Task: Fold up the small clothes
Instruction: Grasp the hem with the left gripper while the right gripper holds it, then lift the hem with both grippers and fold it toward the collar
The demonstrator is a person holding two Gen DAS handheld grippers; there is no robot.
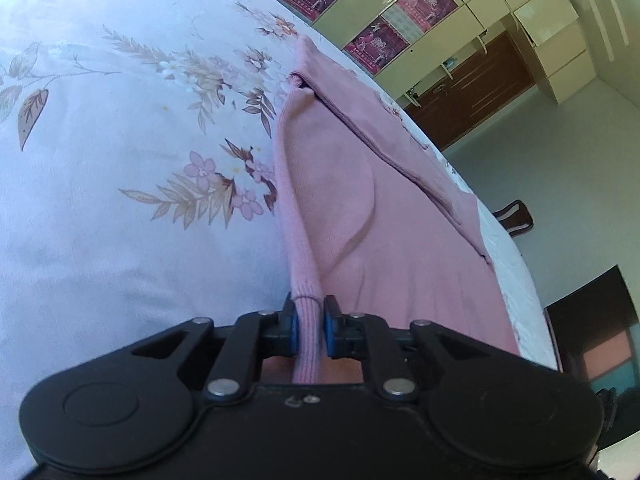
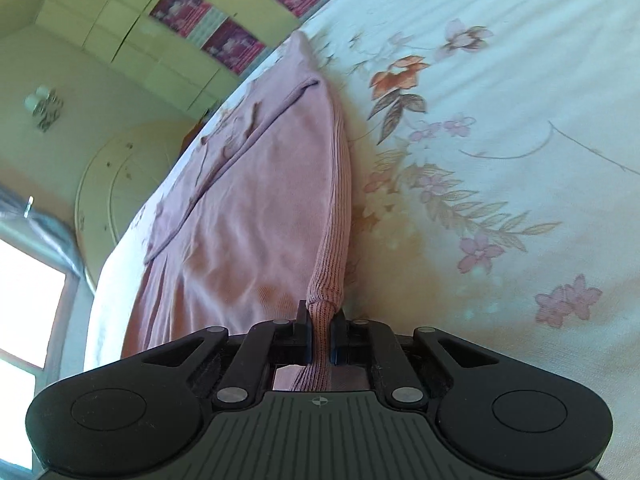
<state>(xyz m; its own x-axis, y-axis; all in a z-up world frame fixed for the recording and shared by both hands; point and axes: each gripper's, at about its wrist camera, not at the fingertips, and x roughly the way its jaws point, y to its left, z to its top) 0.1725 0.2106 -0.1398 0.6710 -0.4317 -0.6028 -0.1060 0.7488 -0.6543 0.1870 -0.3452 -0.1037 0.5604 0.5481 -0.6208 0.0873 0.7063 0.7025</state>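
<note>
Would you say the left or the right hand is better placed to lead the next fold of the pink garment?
Neither clearly: the left gripper and right gripper each pinch the ribbed hem of the pink garment on the floral bedsheet, so both should probably lift together.

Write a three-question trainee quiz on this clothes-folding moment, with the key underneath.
1. True or false: the left gripper is shut on the ribbed hem of the pink garment.
2. What does the right gripper hold? A) a sock B) the ribbed hem C) nothing
3. What does the garment lie on?

Key:
1. True.
2. B, the ribbed hem.
3. A floral bedsheet.
</note>
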